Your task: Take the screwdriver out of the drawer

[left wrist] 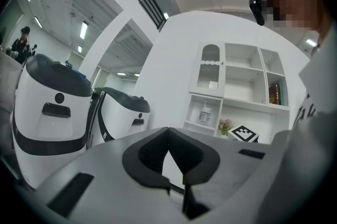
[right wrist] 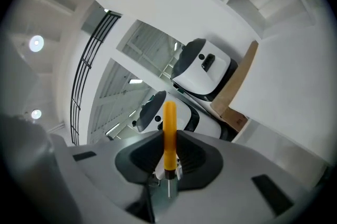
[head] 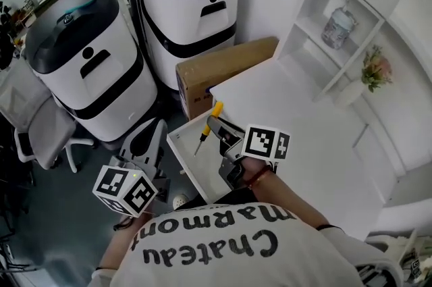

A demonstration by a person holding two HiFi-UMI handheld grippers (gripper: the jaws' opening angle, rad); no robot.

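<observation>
1. At the far left stood two white-and-black machines (head: 88,69), well apart from the work.
2. The left gripper (head: 148,134) hung just left of the drawer (head: 181,156), pointing level. Its jaws were closed tip to tip with nothing between them (left wrist: 168,133). Sitting so near the drawer's left wall, it could have knocked the drawer if it swung right.
3. The white drawer stood pulled open below the tabletop (head: 304,123), its floor bare where it showed.
4. The screwdriver (head: 210,118) was above the open drawer, clamped in the right gripper (head: 217,127). In the right gripper view the jaws were narrow and pinched the yellow handle (right wrist: 169,123) low down, near where the metal shaft starts.
5. The handle looked slim, round and smooth, so it could probably twist or slide in that pinch. A quick turn of the wrist might have dropped it back into the drawer or onto the floor.
6. The shaft tip pointed down toward the drawer and could have caught on the drawer's wall or the table edge on the way right.
7. A cardboard box (head: 223,66) stood beyond, and a white shelf unit (head: 317,42) at the far right.
</observation>
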